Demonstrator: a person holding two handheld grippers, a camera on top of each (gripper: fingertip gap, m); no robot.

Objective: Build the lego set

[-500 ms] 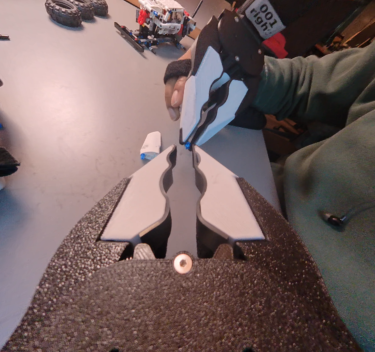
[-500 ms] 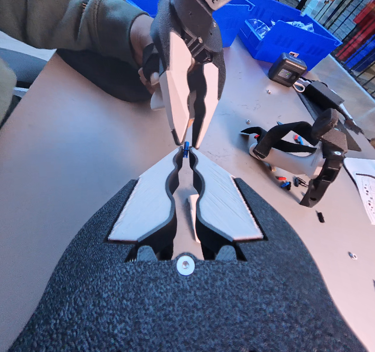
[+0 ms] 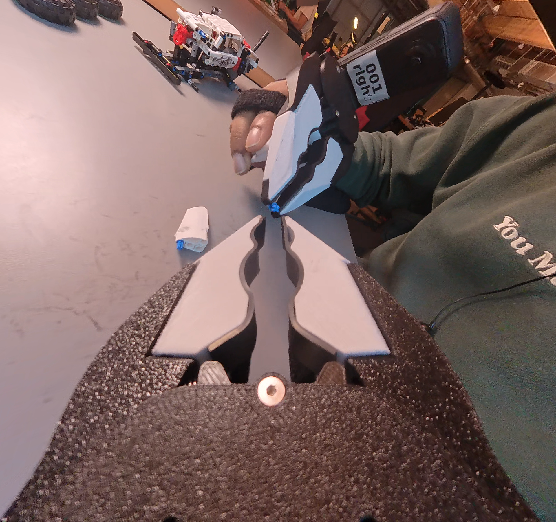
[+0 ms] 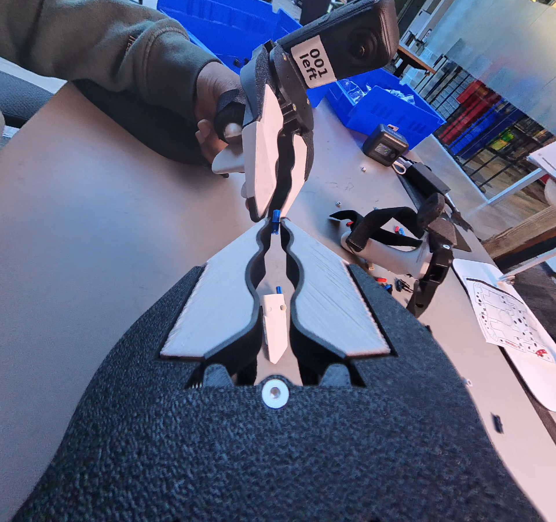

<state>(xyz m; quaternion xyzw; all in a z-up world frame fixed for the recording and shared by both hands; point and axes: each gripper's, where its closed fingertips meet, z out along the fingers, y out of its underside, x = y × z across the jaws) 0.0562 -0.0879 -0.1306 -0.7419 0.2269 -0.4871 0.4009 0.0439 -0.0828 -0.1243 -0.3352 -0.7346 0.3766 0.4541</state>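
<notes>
Two tongs meet: right tongs [image 4: 275, 222] pinch a blue pin [image 4: 275, 221]; left tongs [image 3: 273, 222] slightly parted, empty

Right hand-held gripper [image 4: 275, 227] pinched tight at the tips, angled down to meet the other tip to tip. Left hand-held gripper [image 3: 272, 222] held with fingers slightly parted, nothing between them, tips nearly touching the right one's. Green sleeves [image 3: 451, 158] behind both, fingers [image 3: 246, 134] curled round each handle.
</notes>
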